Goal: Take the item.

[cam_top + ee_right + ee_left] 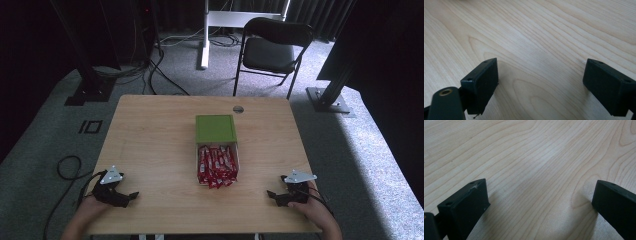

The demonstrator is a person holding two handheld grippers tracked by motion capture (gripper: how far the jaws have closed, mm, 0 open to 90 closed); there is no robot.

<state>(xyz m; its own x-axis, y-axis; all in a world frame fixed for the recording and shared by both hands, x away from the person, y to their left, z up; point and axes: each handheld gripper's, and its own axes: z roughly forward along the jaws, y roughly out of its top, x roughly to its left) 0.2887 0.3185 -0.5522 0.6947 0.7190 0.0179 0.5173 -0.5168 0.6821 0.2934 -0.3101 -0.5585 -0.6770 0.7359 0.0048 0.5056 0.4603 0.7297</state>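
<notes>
A white box (pixel 218 150) of red packets (pixel 217 165), green lid (pixel 215 129) slid back, sits mid-tabletop (pixel 150 145); both hand-held grippers, left hand-held gripper (pixel 131 196) and right hand-held gripper (pixel 272 195), rest released.

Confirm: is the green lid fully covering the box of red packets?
No. The green lid covers only the far part of the box; red packets lie exposed.

A wooden table (pixel 150 145) fills the lower middle of the high view, standing on grey carpet (pixel 350 150). At upper centre a black folding chair (pixel 272 50) stands beside a white stand leg (pixel 204 35). Dark curtains line the top edge. Black frame posts (pixel 85 55) rise at upper left and upper right. Cables (pixel 155 70) trail across the floor at upper left. Daylight brightens the carpet at right.
</notes>
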